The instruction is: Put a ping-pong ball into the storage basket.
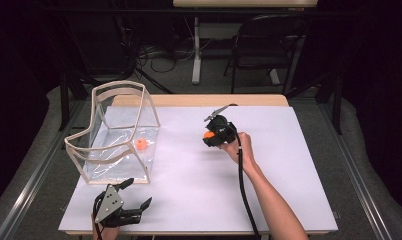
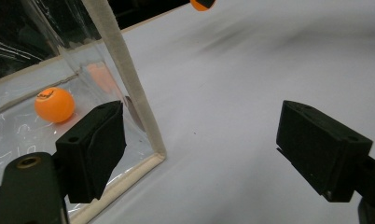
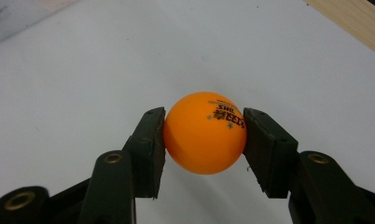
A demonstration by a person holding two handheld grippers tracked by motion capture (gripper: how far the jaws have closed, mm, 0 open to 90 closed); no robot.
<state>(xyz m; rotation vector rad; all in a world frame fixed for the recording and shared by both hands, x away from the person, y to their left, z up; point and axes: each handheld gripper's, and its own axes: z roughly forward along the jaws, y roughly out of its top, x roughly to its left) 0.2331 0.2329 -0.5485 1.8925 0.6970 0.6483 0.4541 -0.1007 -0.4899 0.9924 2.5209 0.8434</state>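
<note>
My right gripper [image 3: 204, 140] clenched on orange ball [image 3: 205, 133], pads squeezing both sides, lifted clear of white table [image 1: 269, 175]. Left gripper [image 2: 199, 149] released, parked beside clear bin [image 1: 120, 130], likely steadying drop target. Second ball [image 2: 54, 104] already inside.

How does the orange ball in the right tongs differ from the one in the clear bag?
The held ball is clamped between the right tongs above the white sheet; the bagged ball lies loose on the floor of the clear bag. The held ball's print faces the right gripper view; the bagged ball's mark is too small to read. Both are orange and round.
</note>
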